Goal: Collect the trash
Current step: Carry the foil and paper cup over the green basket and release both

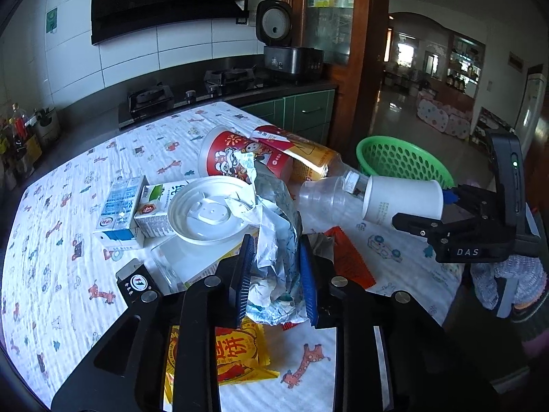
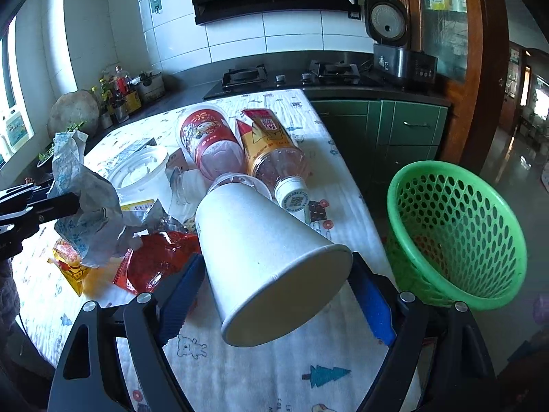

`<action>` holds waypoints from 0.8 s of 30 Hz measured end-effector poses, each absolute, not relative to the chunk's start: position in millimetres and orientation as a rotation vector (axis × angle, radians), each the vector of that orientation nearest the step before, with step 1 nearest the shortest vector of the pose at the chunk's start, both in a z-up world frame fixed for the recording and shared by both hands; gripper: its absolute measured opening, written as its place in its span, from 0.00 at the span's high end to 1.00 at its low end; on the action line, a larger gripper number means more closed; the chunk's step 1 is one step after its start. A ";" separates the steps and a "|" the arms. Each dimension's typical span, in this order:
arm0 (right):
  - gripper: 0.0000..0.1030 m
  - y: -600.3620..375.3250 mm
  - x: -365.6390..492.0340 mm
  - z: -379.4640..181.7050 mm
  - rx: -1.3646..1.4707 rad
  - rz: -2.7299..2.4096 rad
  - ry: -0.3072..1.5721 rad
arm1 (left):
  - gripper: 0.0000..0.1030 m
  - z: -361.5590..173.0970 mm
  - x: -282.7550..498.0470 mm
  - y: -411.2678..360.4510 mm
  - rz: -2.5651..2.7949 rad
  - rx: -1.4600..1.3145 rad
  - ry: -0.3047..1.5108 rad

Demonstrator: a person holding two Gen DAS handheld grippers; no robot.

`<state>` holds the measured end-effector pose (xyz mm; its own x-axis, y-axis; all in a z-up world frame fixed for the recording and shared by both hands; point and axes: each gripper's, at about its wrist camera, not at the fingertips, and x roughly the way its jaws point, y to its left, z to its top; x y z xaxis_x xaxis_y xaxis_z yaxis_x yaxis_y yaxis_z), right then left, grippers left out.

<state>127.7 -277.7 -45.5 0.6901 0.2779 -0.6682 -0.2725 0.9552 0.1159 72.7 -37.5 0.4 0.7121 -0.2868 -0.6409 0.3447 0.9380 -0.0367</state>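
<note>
My left gripper (image 1: 277,245) is shut on a crumpled silver-and-white wrapper (image 1: 274,206), held just above the trash pile; in the right wrist view that wrapper (image 2: 85,206) hangs from the left gripper (image 2: 51,202) at the left edge. My right gripper (image 2: 278,264) is shut on a white paper cup (image 2: 267,257), tilted with its base toward the camera. From the left wrist view the cup (image 1: 401,202) and right gripper (image 1: 435,207) hover at the table's right side. A green perforated basket (image 2: 456,226) (image 1: 377,142) stands beside the table, just right of the cup.
On the patterned tablecloth (image 1: 68,240) lie a red-printed cup (image 1: 223,158), a plastic bottle (image 1: 308,161), a clear cup (image 1: 326,202), two milk cartons (image 1: 120,206), a white lid (image 1: 206,213), a red wrapper (image 1: 350,257) and a yellow wrapper (image 1: 236,353). A stove and rice cooker (image 1: 291,58) stand behind.
</note>
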 end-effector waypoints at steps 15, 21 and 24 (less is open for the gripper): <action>0.22 -355.6 106.0 -4.7 0.068 0.140 0.646 | 0.76 44.0 114.9 -112.8 -0.522 0.088 0.648; 0.22 -413.8 98.5 3.1 0.067 -0.005 0.631 | 0.76 41.4 155.2 -184.7 -0.609 0.113 0.657; 0.22 -437.1 96.3 2.1 0.077 -0.047 0.636 | 0.76 31.7 177.1 -226.1 -0.648 0.126 0.683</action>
<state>96.3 -437.1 2.1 0.8037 -0.0199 -0.5947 0.0670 0.9961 0.0572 177.1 -226.1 31.7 0.5891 -0.5154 -0.6224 0.5950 0.7978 -0.0974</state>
